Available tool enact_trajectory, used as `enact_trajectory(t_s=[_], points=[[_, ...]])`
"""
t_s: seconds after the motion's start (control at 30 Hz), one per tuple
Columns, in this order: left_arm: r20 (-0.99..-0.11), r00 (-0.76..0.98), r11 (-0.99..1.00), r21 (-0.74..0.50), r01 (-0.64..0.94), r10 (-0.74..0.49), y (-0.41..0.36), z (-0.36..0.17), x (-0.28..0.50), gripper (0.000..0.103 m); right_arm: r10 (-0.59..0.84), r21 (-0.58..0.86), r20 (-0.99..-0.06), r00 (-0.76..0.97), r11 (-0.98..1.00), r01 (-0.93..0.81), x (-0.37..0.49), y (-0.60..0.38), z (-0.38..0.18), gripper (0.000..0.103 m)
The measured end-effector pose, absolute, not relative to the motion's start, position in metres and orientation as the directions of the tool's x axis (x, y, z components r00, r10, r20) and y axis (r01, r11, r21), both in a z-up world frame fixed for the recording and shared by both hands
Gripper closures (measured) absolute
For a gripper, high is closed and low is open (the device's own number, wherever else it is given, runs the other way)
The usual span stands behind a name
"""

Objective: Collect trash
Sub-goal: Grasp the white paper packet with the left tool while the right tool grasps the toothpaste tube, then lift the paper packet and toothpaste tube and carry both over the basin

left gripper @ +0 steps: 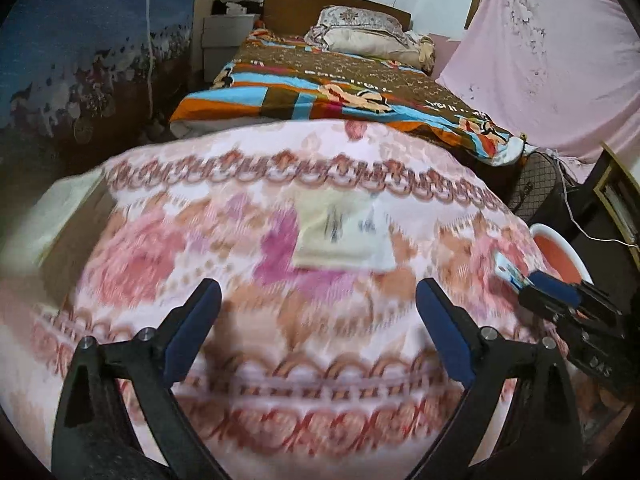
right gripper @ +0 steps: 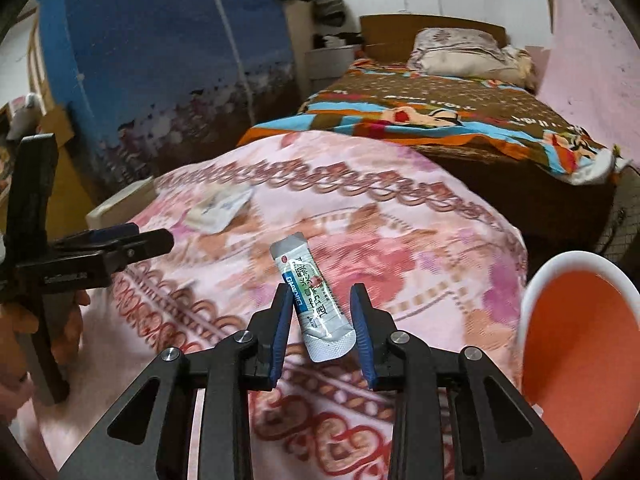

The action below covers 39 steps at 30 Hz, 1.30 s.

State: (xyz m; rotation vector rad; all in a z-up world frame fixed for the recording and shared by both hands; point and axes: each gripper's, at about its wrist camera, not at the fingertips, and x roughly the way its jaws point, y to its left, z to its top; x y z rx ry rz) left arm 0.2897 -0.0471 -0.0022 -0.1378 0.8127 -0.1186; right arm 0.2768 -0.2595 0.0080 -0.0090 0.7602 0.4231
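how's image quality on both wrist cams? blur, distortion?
Left wrist: heavy motion blur on the blanket and paper; left gripper sharp. Right wrist: sachet in the right gripper crisp, blanket slightly smeared. Both: fisheye bending, dark corners.

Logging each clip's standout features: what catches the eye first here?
The right gripper holds a silver sachet over the pink floral blanket, beside an orange bin at the right. A pale wrapper lies further back on the blanket, ahead of the open left gripper.
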Motion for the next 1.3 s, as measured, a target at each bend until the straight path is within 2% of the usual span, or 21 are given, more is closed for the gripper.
enact_trajectory(t_s=[0.17,0.47,0.57,0.63,0.73,0.8,0.87,0.93,1.07,1.3], points=[[-0.752,0.643,0.989,-0.124,0.077,-0.145,-0.065,-0.008,0.318,0.018,0.373,0.202,-0.670,0.641,0.923,-0.326,0.297,-0.276,0.008,0.076],[-0.797,0.594,0.994,-0.085,0.066,-0.107,-0.077,-0.020,0.339,0.020,0.387,0.199,-0.699,0.601,0.913,-0.356,0.310,-0.269,0.001,0.074],[-0.795,0.598,0.995,-0.085,0.056,-0.101,-0.076,-0.018,0.338,0.030,0.395,0.208,-0.702,0.593,0.910,-0.359,0.310,-0.269,0.000,0.073],[-0.792,0.603,0.995,-0.084,0.048,-0.096,-0.073,-0.017,0.337,0.041,0.403,0.212,-0.703,0.586,0.905,-0.368,0.310,-0.268,-0.001,0.069],[-0.789,0.607,0.996,-0.078,0.049,-0.091,-0.070,-0.016,0.336,0.050,0.400,0.196,-0.711,0.578,0.902,-0.383,0.310,-0.262,-0.001,0.064],[-0.787,0.608,0.995,-0.082,0.058,-0.100,-0.068,-0.017,0.335,0.051,0.392,0.183,-0.720,0.573,0.903,-0.388,0.310,-0.259,-0.002,0.064],[-0.784,0.612,0.994,-0.087,0.058,-0.104,-0.067,-0.017,0.332,0.053,0.377,0.168,-0.728,0.572,0.908,-0.384,0.311,-0.258,-0.004,0.066],[-0.778,0.619,0.994,-0.093,0.052,-0.105,-0.067,-0.016,0.328,0.058,0.331,0.122,-0.739,0.587,0.923,-0.366,0.310,-0.254,-0.005,0.076],[-0.765,0.626,0.987,-0.153,0.048,-0.149,-0.061,-0.012,0.315,0.060,0.313,0.085,-0.738,0.598,0.922,-0.378,0.306,-0.249,-0.005,0.082],[-0.729,0.665,0.986,-0.153,0.070,-0.160,-0.066,-0.006,0.294,0.062,0.350,0.109,-0.684,0.640,0.916,-0.385,0.297,-0.257,0.004,0.083]])
